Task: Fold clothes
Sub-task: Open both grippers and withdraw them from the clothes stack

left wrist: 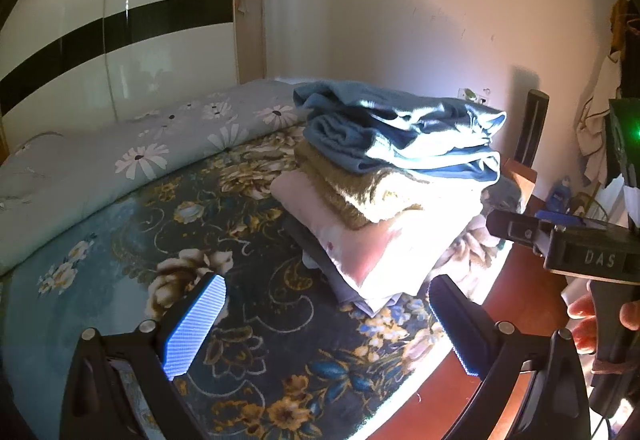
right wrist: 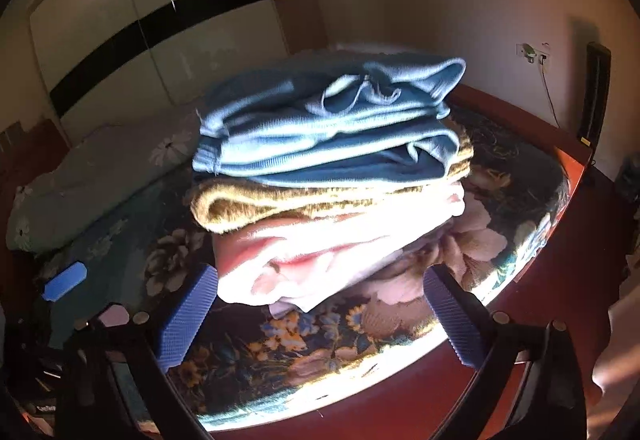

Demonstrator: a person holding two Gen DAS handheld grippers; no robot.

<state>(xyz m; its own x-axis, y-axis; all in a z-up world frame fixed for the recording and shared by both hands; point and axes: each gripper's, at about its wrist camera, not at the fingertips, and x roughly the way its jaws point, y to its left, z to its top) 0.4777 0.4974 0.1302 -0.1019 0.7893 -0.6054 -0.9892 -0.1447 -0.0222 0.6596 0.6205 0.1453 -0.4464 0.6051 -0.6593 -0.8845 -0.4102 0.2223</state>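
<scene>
A stack of folded clothes (right wrist: 332,180) sits on the bed's dark floral bedspread (left wrist: 248,224), close to the bed's right edge and in strong sunlight. On top lies a blue garment (right wrist: 328,128), loosely folded, with a drawstring showing at its upper side. Beneath it is a fuzzy mustard-yellow piece (right wrist: 248,204), then a thick pink and white one (right wrist: 320,256); in the left wrist view a thin dark grey layer (left wrist: 320,260) shows at the very bottom.

The left claw (left wrist: 328,324) hangs in front of the stack with its jaws spread wide and nothing between them. The right claw (right wrist: 320,316) is just as widely parted and empty, with the near end of the stack showing between its blue pads (right wrist: 188,316).

A rolled grey quilt with white daisies (left wrist: 120,156) lies along the far left side of the bed. A red-brown floor (right wrist: 540,280) runs along the right edge. A white wardrobe with a black band (left wrist: 100,32) stands at the far left.
</scene>
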